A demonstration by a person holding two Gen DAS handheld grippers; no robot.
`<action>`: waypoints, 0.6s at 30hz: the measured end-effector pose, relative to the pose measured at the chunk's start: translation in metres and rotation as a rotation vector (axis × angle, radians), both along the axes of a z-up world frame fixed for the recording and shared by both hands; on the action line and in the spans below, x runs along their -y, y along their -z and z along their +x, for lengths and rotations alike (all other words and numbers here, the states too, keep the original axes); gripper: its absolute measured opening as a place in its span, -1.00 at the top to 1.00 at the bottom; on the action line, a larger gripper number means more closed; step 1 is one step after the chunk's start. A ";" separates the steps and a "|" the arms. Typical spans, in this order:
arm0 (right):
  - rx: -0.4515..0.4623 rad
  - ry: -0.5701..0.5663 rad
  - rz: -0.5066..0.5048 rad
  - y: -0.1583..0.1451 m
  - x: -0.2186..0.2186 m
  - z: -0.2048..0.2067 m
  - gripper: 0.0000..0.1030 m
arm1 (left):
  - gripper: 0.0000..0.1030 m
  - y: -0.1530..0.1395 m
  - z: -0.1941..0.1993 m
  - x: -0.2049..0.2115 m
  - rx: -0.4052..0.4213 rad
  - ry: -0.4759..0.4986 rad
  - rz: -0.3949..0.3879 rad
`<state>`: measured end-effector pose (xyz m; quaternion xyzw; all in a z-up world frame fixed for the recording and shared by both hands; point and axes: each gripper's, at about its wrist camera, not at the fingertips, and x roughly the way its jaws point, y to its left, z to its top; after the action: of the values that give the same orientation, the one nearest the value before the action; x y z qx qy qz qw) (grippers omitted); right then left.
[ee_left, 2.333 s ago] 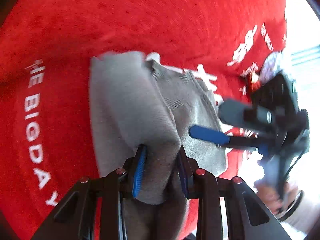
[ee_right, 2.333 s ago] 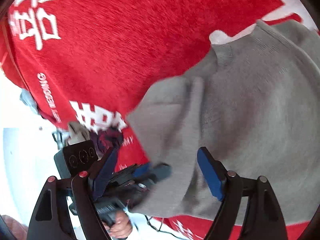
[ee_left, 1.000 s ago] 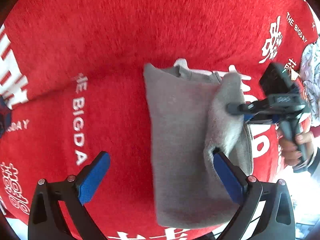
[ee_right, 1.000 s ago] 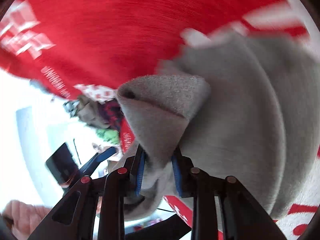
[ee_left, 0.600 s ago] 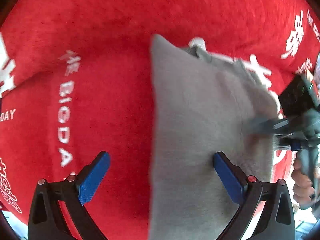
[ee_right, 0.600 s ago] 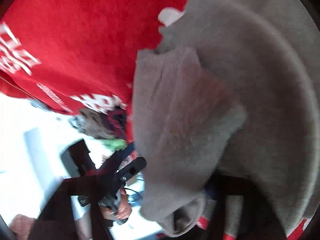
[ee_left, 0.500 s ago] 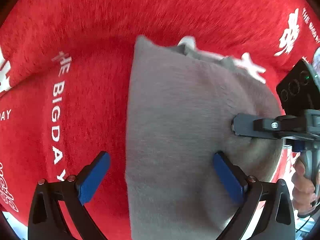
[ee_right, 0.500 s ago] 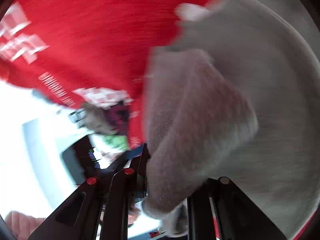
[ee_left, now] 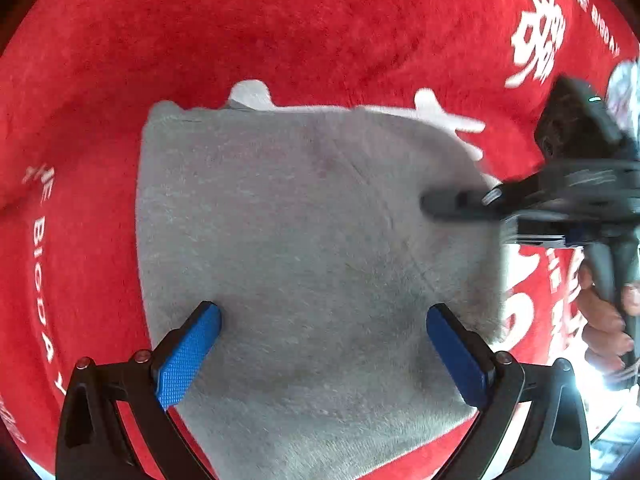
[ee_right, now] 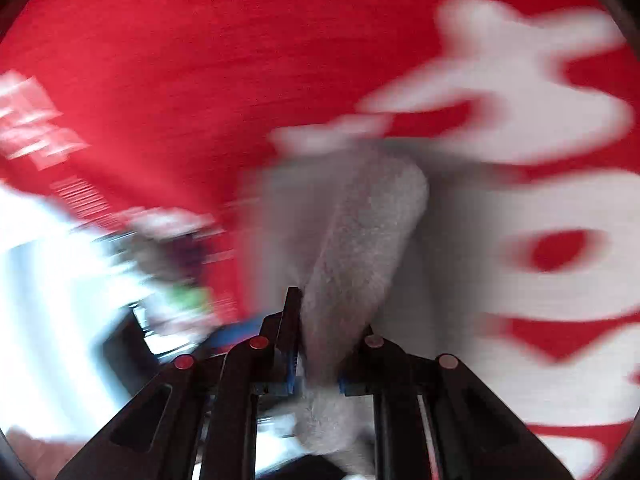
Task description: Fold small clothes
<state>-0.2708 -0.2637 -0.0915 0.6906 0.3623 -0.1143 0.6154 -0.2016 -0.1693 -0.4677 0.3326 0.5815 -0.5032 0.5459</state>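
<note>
A grey garment (ee_left: 312,216) lies folded in a rough rectangle on the red cloth (ee_left: 280,32). My left gripper (ee_left: 322,356) hangs open just above its near part, the blue pads (ee_left: 188,354) wide apart with nothing pinched. My right gripper (ee_left: 434,202) reaches in from the right over the garment's right edge, held by a person's hand (ee_left: 604,320). The right wrist view is blurred by motion, but it shows the right gripper (ee_right: 318,344) shut on a thick fold of the grey garment (ee_right: 360,232).
The red cloth carries large white lettering (ee_left: 536,24) and covers the whole work surface. A small pile of other clothes (ee_left: 624,84) lies at the far right edge. Bright floor shows beyond the cloth's edge (ee_right: 60,280).
My left gripper has slid sideways over the garment, which now fills the span between its open jaws. The right gripper has carried the grey fold down toward the garment's right edge.
</note>
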 end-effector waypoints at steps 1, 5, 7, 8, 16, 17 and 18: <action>-0.013 0.040 0.029 0.011 -0.002 -0.012 0.68 | -1.00 -0.006 0.000 -0.001 0.000 0.001 -0.014; 0.066 0.143 0.026 -0.002 -0.021 -0.044 -0.02 | -1.00 -0.035 0.026 -0.013 0.041 -0.054 -0.048; 0.127 0.151 0.012 -0.015 -0.036 -0.052 -0.52 | -1.00 -0.045 0.050 -0.023 0.085 -0.100 -0.045; 0.165 0.144 0.012 -0.022 -0.045 -0.051 -0.52 | -1.00 -0.046 0.062 -0.027 0.107 -0.121 -0.033; 0.128 0.101 0.048 -0.010 -0.064 -0.008 0.71 | -1.00 -0.001 0.100 -0.034 0.143 -0.197 0.135; 0.163 0.113 0.030 -0.023 -0.064 -0.002 0.72 | -1.00 0.001 0.097 -0.034 0.138 -0.192 0.141; 0.195 0.111 0.001 -0.035 -0.064 -0.004 0.72 | -1.00 -0.003 0.092 -0.034 0.133 -0.185 0.131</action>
<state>-0.2750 -0.1996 -0.0564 0.7178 0.2620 -0.0800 0.6400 -0.1094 -0.1350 -0.4651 0.3451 0.6038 -0.3887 0.6044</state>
